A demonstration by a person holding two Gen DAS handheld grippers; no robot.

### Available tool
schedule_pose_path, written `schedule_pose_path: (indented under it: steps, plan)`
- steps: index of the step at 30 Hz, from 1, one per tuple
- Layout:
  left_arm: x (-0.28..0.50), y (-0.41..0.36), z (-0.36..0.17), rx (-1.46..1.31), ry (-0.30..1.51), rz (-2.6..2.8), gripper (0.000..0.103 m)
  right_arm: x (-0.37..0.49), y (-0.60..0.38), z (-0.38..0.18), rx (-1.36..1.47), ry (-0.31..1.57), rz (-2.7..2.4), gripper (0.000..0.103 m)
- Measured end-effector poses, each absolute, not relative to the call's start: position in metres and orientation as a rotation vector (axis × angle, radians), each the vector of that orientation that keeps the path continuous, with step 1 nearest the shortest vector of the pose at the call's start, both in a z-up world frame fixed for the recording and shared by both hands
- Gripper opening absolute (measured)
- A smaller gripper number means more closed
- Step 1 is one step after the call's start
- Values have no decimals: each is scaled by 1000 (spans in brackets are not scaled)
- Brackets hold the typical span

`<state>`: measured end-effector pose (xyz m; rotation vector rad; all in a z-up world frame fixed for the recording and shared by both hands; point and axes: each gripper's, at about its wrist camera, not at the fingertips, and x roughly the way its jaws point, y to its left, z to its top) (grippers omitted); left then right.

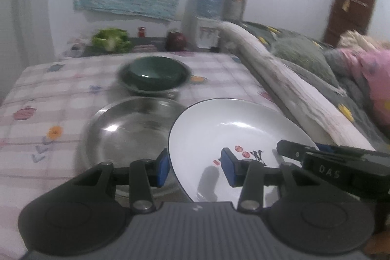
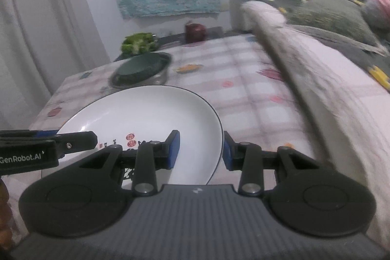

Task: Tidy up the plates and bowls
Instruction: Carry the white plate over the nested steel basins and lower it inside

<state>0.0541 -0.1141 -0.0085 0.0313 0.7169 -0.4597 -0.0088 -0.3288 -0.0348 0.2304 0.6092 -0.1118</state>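
Both the left gripper (image 1: 196,167) and right gripper (image 2: 201,150) are pinching the plate's (image 1: 234,128) opposite rims. Only the left view is showing the steel bowl (image 1: 126,128) lying left of the plate, while the green bowl (image 2: 141,67) is sitting farther off.

Bare tablecloth (image 2: 246,99) lies open right of the white plate (image 2: 146,113); the rolled bedding (image 2: 316,79) walls that side.

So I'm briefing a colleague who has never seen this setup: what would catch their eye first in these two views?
First, the white plate with red and black markings, held at opposite rims by the left tool and the right tool. Beside it, on the checked tablecloth, lies an empty steel plate. Farther back, a dark green bowl sits nested in a steel bowl.
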Motion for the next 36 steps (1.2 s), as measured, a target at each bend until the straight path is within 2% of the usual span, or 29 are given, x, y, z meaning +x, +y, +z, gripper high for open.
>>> schedule_pose_path:
  steps: [10,23,29,36]
  plan:
    - [99,-55,-18,-21,764,-277,45,67,-269,-52,250,726,45,36]
    - [128,-37,-46,-58,867,-272,43,106,-247,-55,134,767,16,36]
    - [130,-31,-38,-66,852,-303,44,110,-252,-56,144,761,19,36]
    - [127,-26,-20,-39,751,-307,46,109,-258,-53,174,740,16,39]
